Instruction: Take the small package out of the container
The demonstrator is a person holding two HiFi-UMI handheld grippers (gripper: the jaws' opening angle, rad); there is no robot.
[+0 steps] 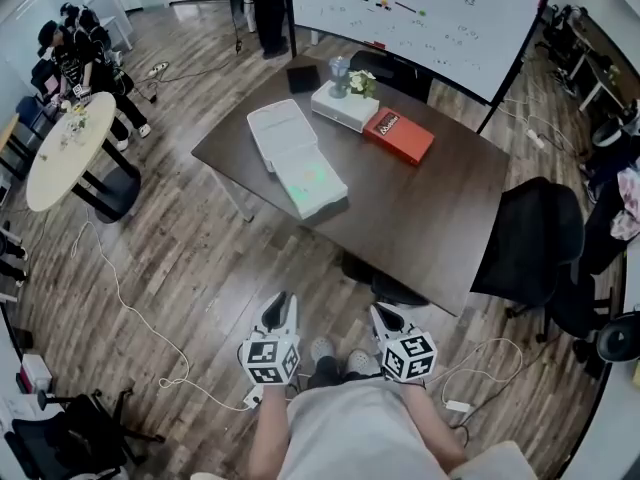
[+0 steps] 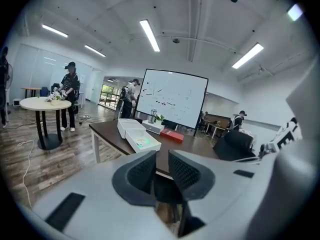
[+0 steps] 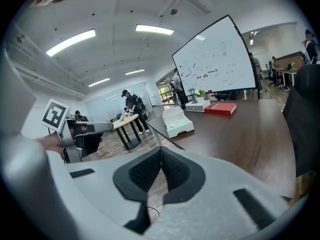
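On dark table (image 1: pixel 430 208): container (image 1: pixel 297 156), red box (image 1: pixel 398 135), white box (image 1: pixel 340 113).

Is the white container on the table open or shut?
Open: the white container has its lid folded back flat, and something green shows inside.

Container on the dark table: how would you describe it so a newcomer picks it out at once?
A dark table stands before the whiteboard. Toward its left side in the head view lies the container, a white box opened into two halves. Unlike the closed white box and red box beside it, its near half shows something green inside.
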